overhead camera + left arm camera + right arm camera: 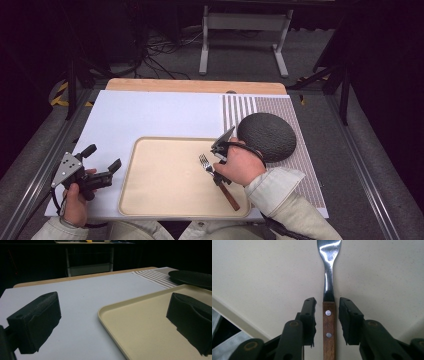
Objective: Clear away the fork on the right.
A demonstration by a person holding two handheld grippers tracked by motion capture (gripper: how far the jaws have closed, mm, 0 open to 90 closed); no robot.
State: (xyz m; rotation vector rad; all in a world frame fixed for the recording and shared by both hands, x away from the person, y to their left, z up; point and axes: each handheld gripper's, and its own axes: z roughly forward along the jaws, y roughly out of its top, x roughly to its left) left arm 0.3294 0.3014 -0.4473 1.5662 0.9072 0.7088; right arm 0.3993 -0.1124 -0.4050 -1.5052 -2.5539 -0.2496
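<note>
A dark room with a grey floor and a tangle of black cables (155, 50) is being seen beyond a wooden table, most of which is being covered by a white sheet (150, 117) and, at its right, by a striped and dotted grey mat (295, 130). A wide, shallow, cream-coloured plastic tray (155, 200) is being carried by the sheet on the person's side of the table, and a round, dark grey, textured dome-shaped lid (266, 136) is being borne by the mat just beyond the tray's far right corner.

A fork with a shiny steel head and a brown wooden handle set with two metal rivets (218, 181) is lying flat inside the tray, in its right half, tines pointing away from the person. The right gripper (218, 167) is being held low over it by the right hand (242, 165); in the right gripper view its black jaws are being kept spread, one on each side of the handle's upper end (328, 322), with a narrow gap showing on both sides, so the fork is not being pinched.

The left gripper (112, 170) is being held by the left hand (77, 200) over the white sheet, just beside the tray's left edge. In the left gripper view its jaws are being kept wide apart, with nothing between them, and the tray's near corner (105, 312) is being seen ahead.
</note>
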